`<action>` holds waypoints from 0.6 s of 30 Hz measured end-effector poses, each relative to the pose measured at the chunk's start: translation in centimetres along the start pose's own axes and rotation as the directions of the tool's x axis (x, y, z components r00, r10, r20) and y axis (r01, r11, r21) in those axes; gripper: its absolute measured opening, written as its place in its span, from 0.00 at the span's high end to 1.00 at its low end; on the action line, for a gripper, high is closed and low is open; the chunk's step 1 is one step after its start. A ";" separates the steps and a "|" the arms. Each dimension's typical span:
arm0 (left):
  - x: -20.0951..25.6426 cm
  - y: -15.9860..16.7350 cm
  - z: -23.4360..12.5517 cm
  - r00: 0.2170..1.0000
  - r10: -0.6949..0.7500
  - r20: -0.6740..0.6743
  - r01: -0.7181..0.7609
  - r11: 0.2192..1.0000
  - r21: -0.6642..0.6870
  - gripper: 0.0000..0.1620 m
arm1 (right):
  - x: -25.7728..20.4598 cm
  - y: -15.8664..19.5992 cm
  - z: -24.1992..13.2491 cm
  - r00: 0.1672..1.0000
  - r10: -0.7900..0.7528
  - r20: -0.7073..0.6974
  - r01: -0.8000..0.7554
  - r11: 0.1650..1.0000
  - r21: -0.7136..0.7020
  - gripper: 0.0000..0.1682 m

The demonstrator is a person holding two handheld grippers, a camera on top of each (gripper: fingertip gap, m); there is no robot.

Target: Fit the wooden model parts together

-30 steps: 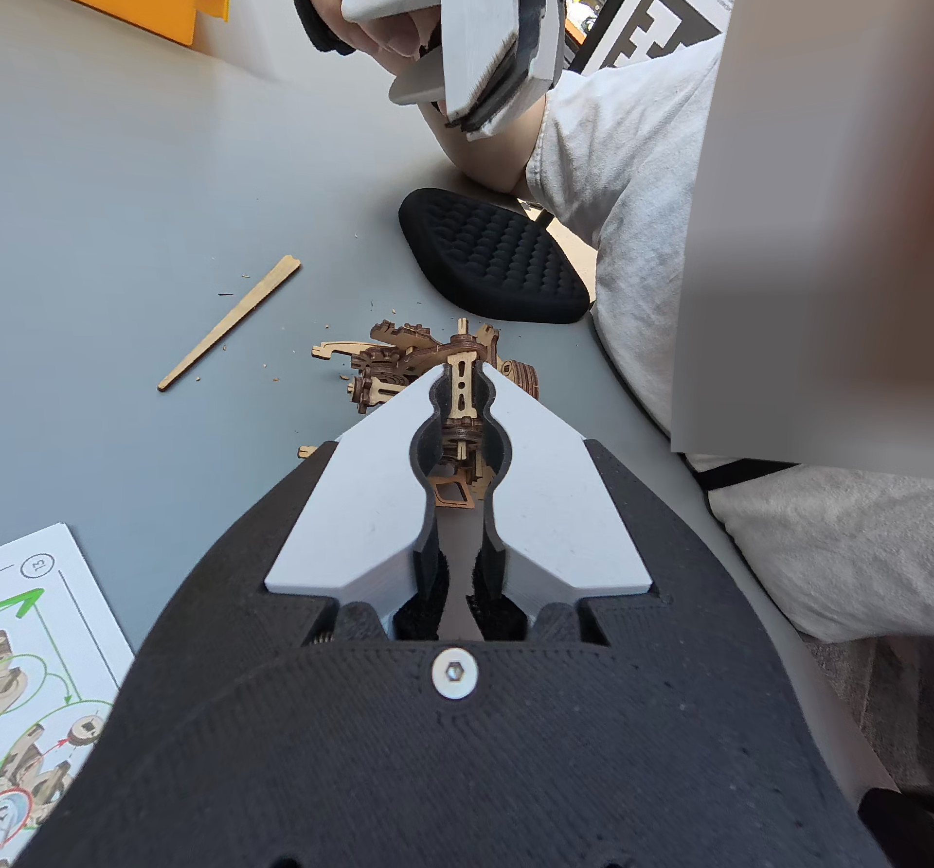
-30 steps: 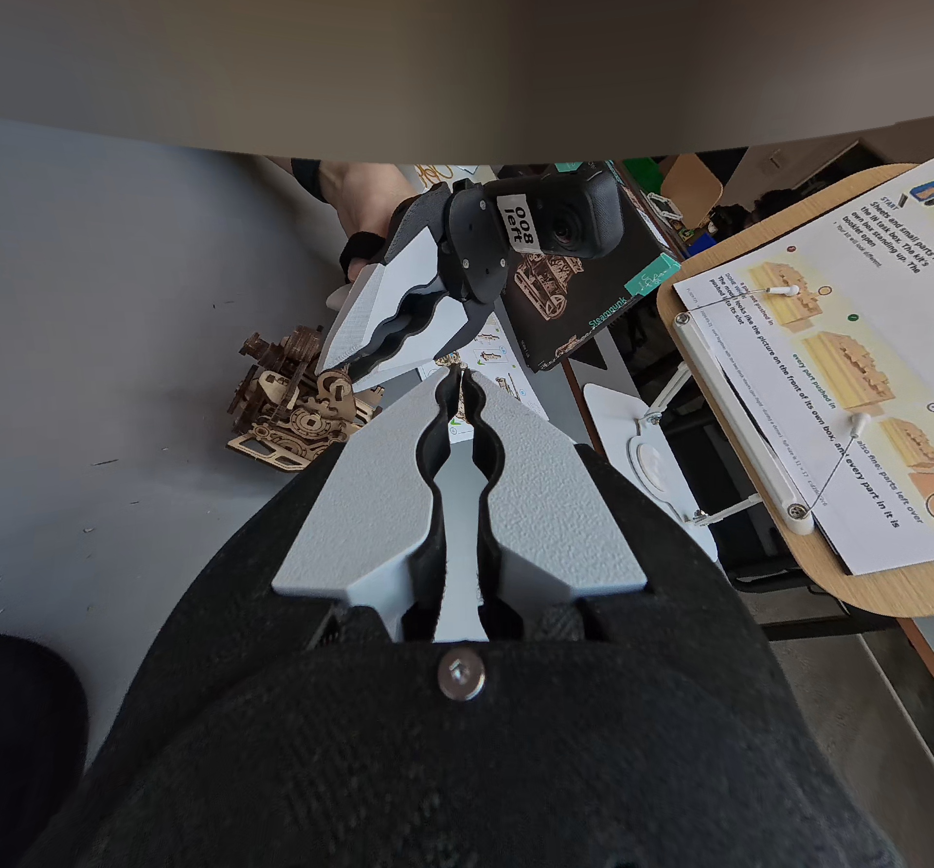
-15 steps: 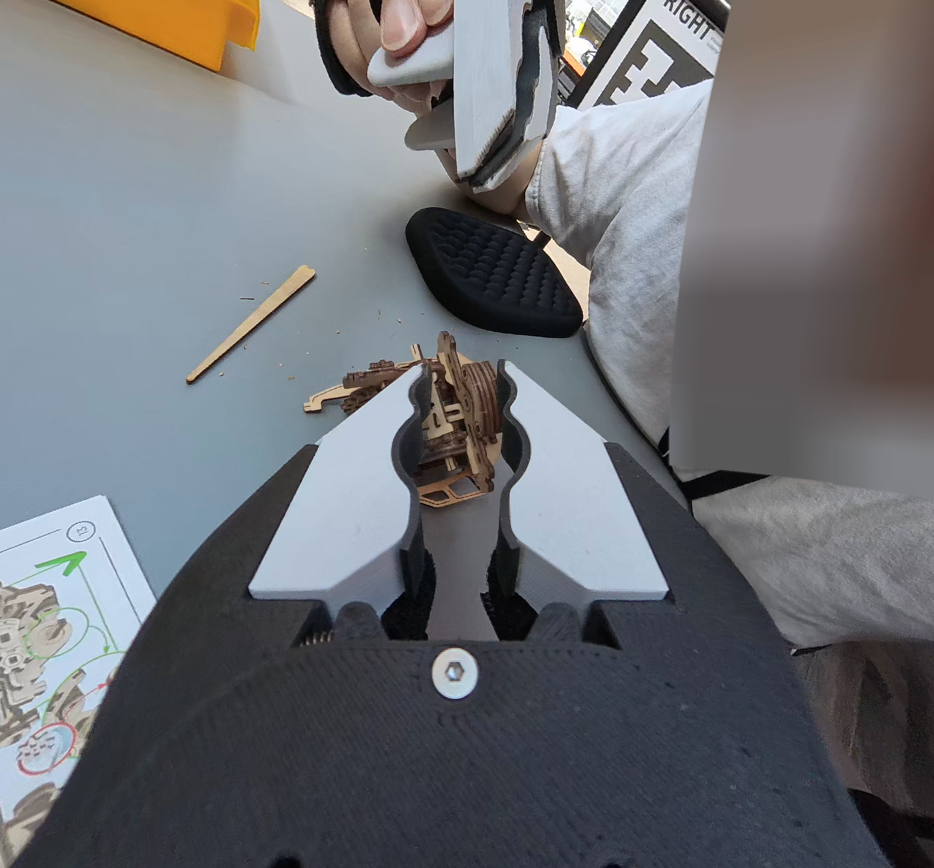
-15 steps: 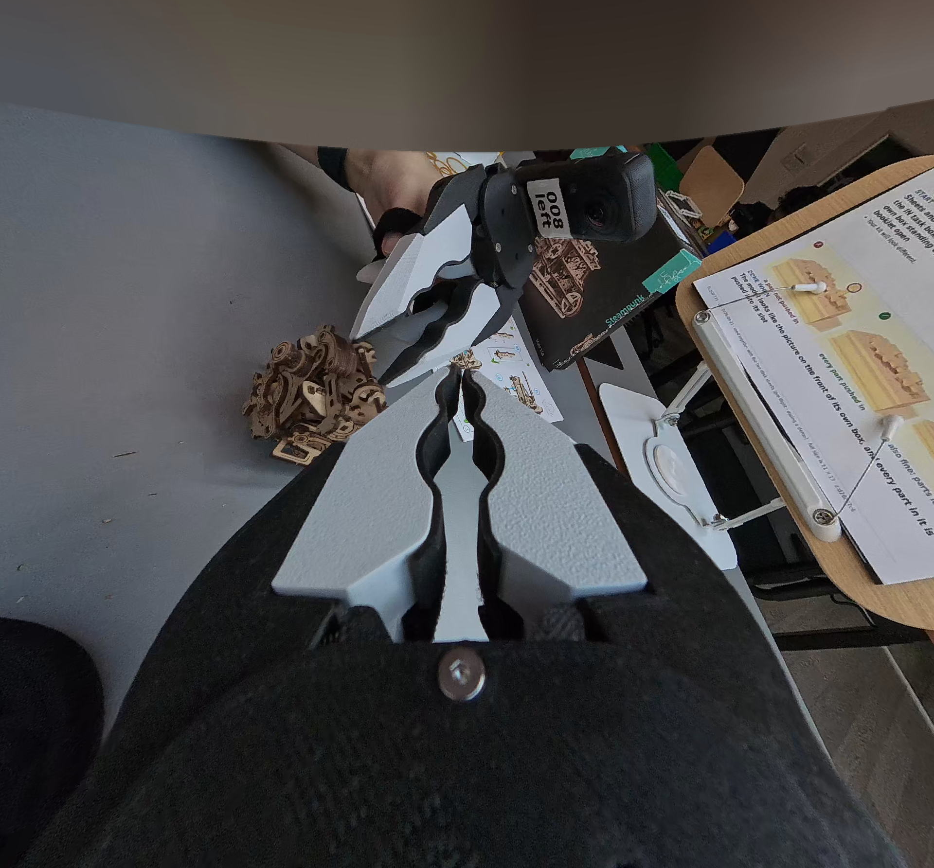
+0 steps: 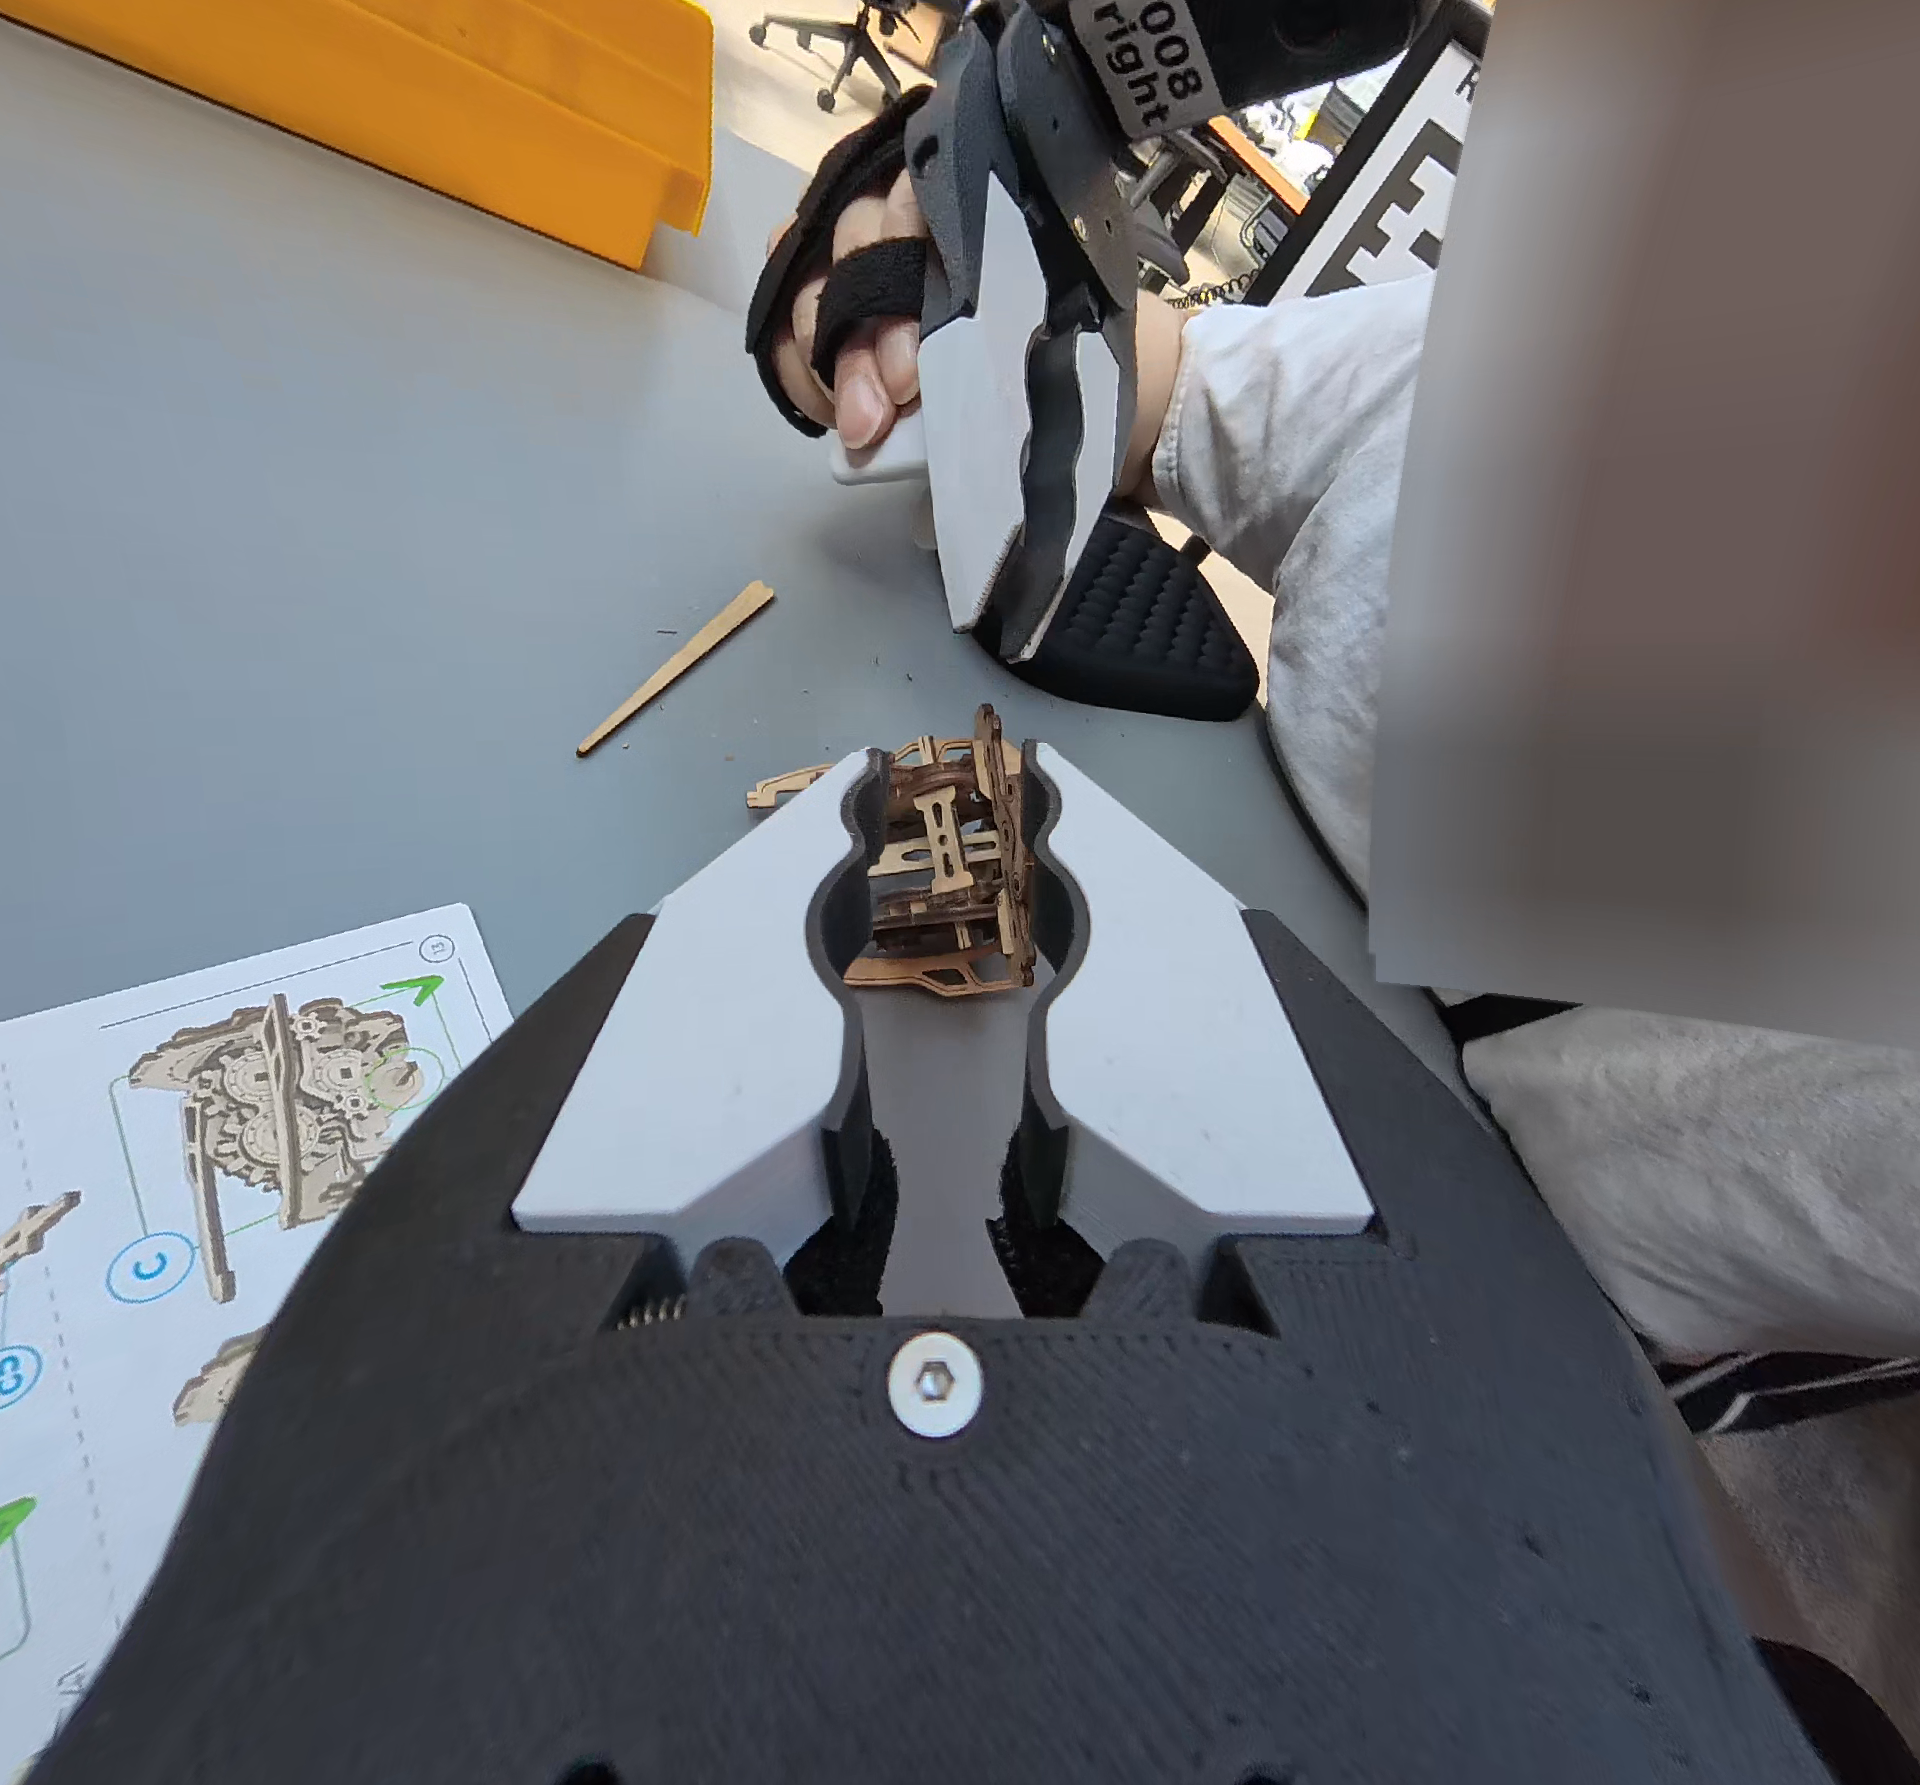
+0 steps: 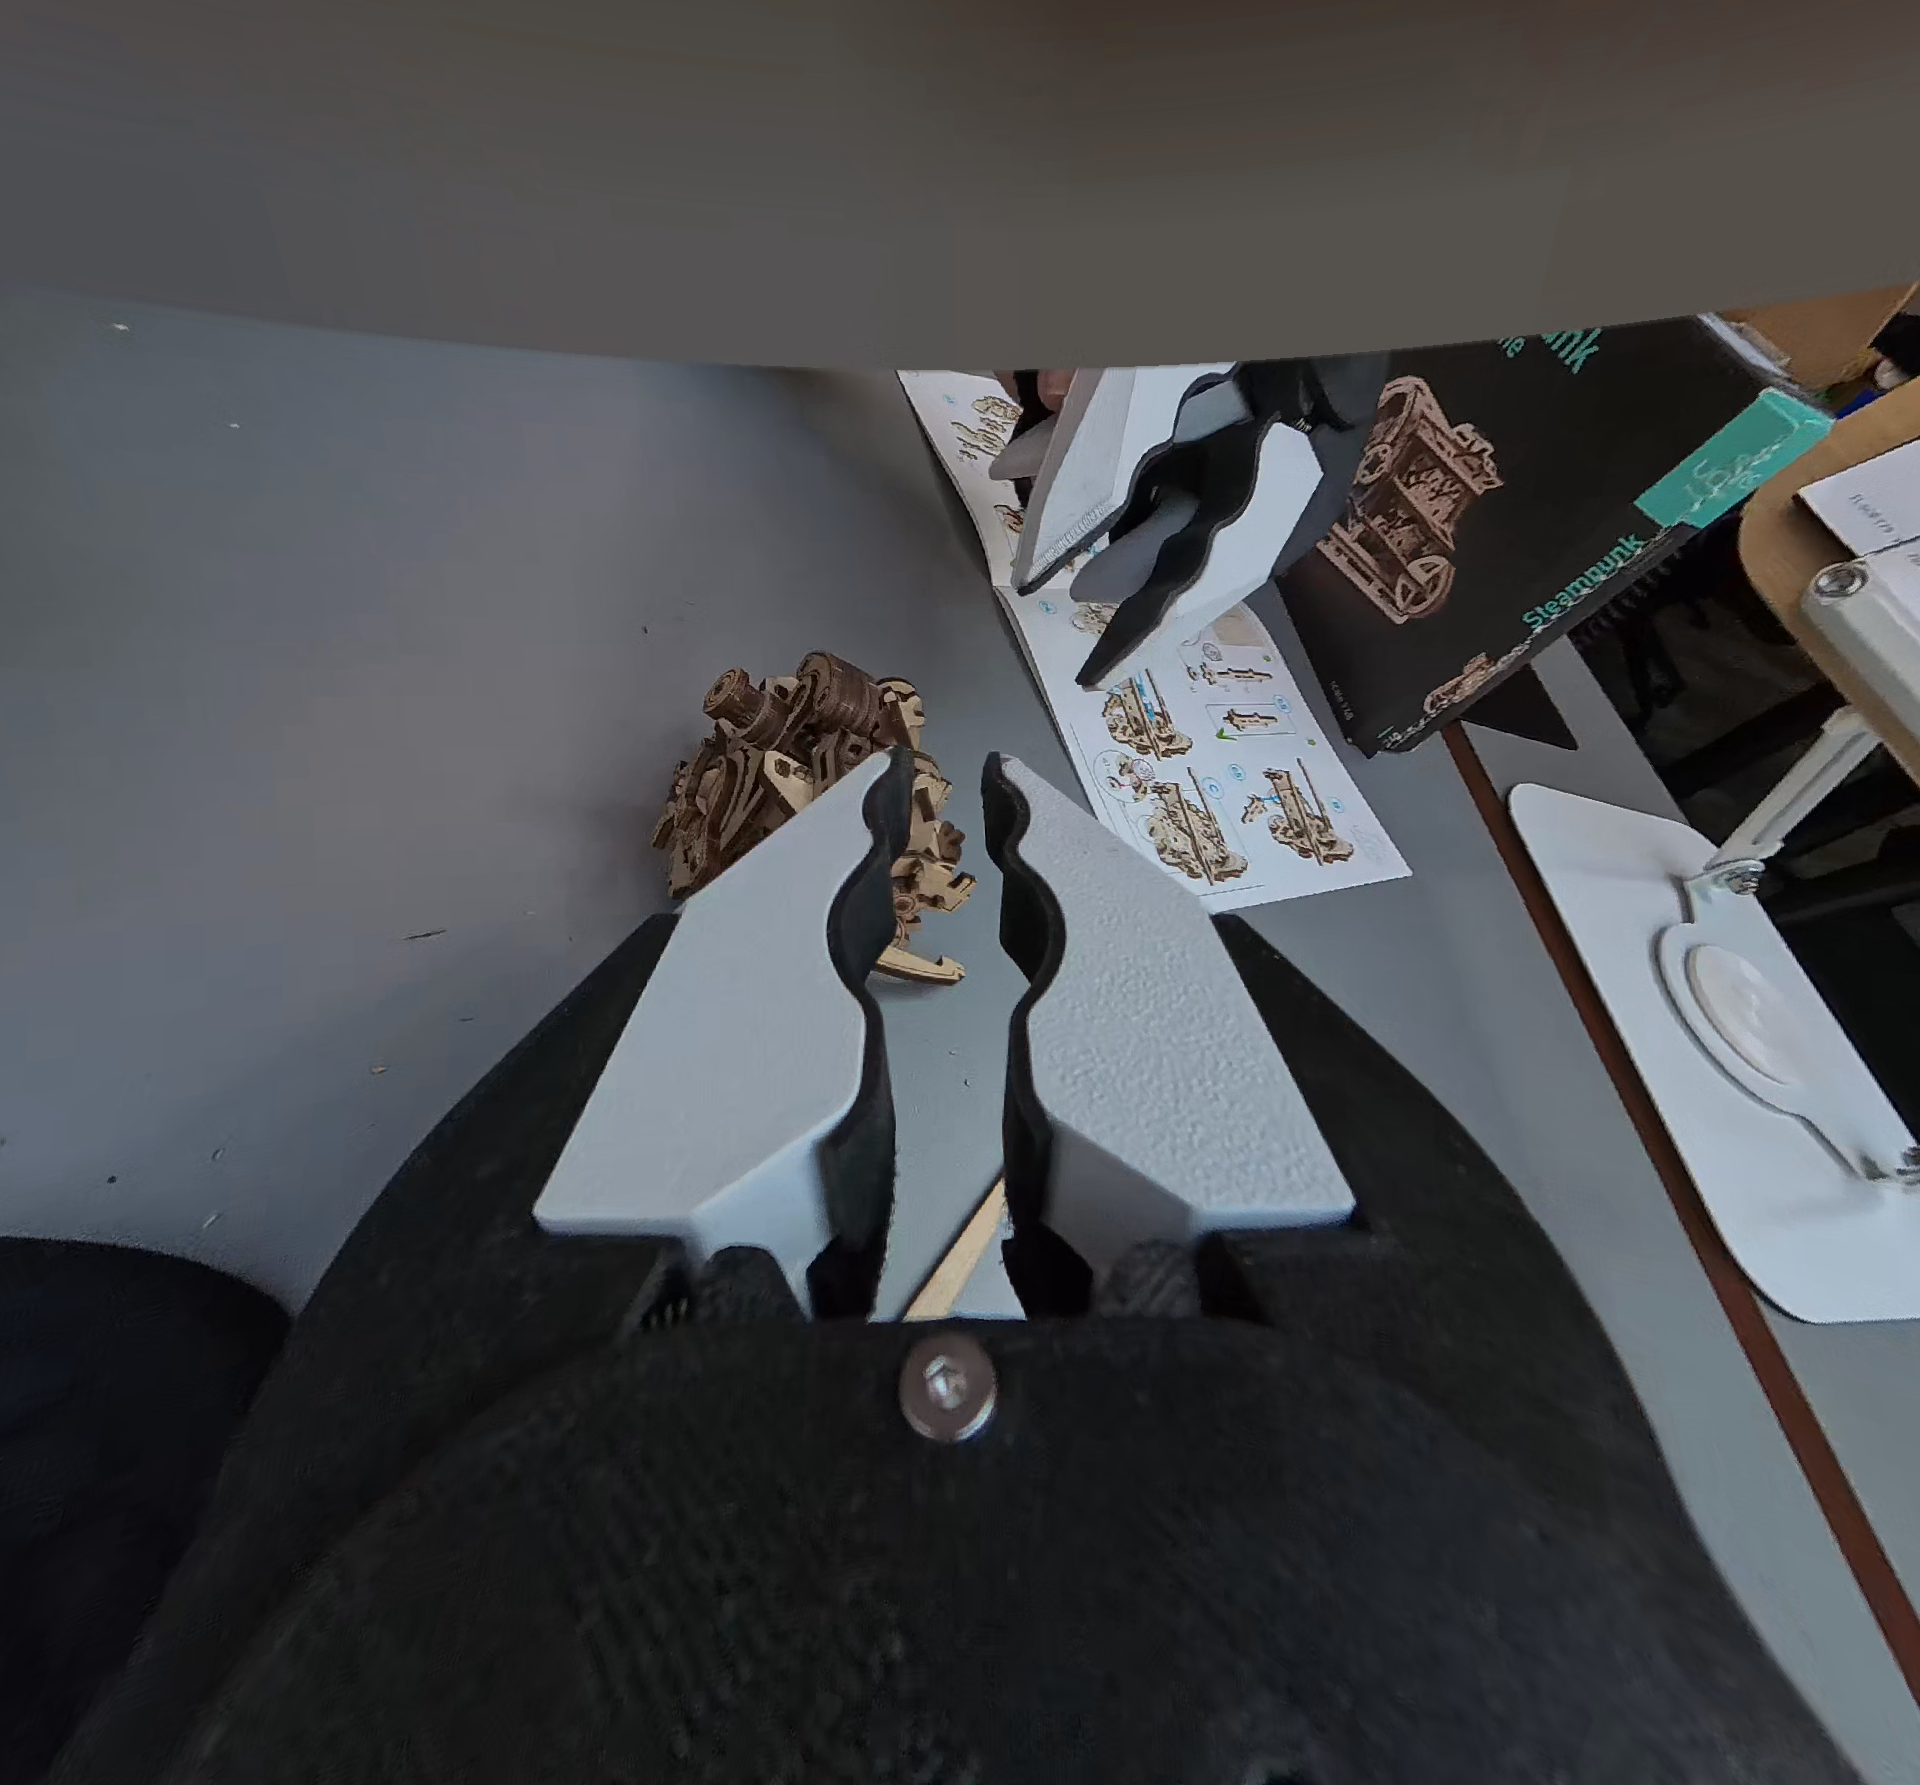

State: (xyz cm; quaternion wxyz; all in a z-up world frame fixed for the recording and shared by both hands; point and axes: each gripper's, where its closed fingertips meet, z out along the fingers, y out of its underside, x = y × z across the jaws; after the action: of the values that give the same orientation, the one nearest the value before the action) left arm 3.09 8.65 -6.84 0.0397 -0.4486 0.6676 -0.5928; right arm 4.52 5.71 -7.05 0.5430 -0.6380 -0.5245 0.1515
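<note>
Wooden model [image 5: 951, 878] — half-hidden between fingers [image 5: 727, 1008]

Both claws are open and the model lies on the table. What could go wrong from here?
1. The model lies free and is made of thin cut pieces; if the left claw closes hard on it, a piece may snap.
2. The right claw is close to the model; a careless move may push it aside.
3. The stick lies under the right claw and may be swept away.

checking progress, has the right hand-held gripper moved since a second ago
Yes. In the left wrist view the right hand-held gripper has come down toward the black pad; its fingertips now overlap it.
</note>
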 end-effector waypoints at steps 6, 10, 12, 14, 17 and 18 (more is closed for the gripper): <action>0.1 2.8 0.8 0.999 -0.034 -0.028 0.029 0.987 -0.159 0.87 | -0.3 1.9 1.7 0.974 0.186 0.126 -0.183 0.983 -0.033 0.94; 0.3 3.6 1.5 0.997 -0.046 -0.055 0.035 0.981 -0.188 0.87 | -0.4 2.1 1.8 0.973 0.190 0.128 -0.188 0.982 -0.024 0.95; 0.3 3.7 1.8 0.997 -0.049 -0.064 0.036 0.981 -0.188 0.88 | -0.5 2.0 1.8 0.974 0.185 0.134 -0.184 0.983 -0.019 0.97; 0.5 3.6 2.0 0.997 -0.042 -0.071 0.028 0.982 -0.188 0.90 | -0.7 2.0 1.8 0.972 0.182 0.148 -0.180 0.983 -0.028 1.00; 0.6 3.7 2.2 0.997 -0.034 -0.074 0.019 0.982 -0.188 0.92 | -1.0 1.9 1.7 0.972 0.171 0.160 -0.170 0.985 -0.022 1.00; 0.5 3.8 2.2 0.997 -0.036 -0.074 0.021 0.981 -0.192 0.92 | -1.0 1.9 1.7 0.971 0.175 0.163 -0.173 0.985 -0.023 1.00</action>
State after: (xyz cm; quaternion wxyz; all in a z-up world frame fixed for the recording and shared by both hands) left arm 1.98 6.22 -10.38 -0.0378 -0.4366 0.7160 -0.5434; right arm 3.79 6.03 -9.63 0.4798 -0.6693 -0.5102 0.2481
